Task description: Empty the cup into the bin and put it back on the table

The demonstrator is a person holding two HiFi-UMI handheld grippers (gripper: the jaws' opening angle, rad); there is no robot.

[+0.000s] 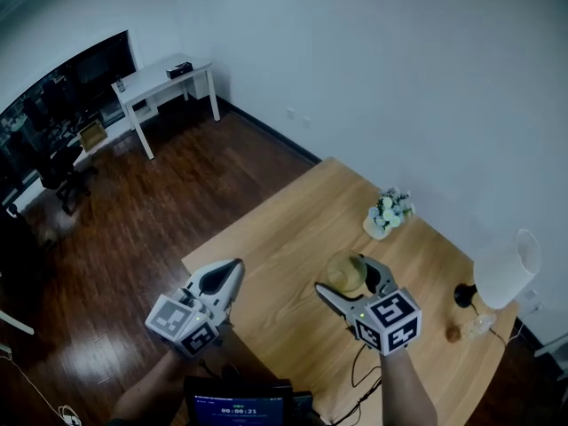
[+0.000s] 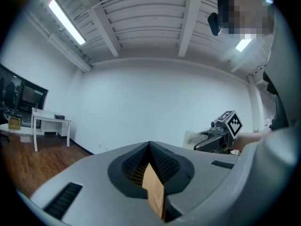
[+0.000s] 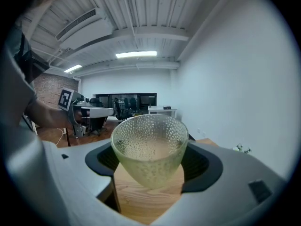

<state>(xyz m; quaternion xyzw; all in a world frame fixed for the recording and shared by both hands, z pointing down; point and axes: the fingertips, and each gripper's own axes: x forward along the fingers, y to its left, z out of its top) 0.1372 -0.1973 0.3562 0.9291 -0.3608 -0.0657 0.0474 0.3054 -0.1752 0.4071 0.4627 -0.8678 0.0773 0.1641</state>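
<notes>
A dimpled, pale yellowish glass cup [image 1: 345,270] [image 3: 149,147] stands upright between the jaws of my right gripper [image 1: 344,276] [image 3: 150,160], which is shut on it just above the wooden table [image 1: 284,229]. I cannot make out anything inside the cup. My left gripper [image 1: 234,270] [image 2: 149,148] is shut and holds nothing; it hovers at the table's near left edge, to the left of the cup. From the left gripper view the right gripper [image 2: 221,134] shows at the right, and no bin is in any view.
On the table's far side are a small pot of white flowers [image 1: 388,212], a white table lamp [image 1: 506,269] and a small brown object [image 1: 453,333]. A white desk [image 1: 164,79] stands by the far wall on dark wooden floor [image 1: 151,211]. A small screen [image 1: 235,406] sits at the bottom edge.
</notes>
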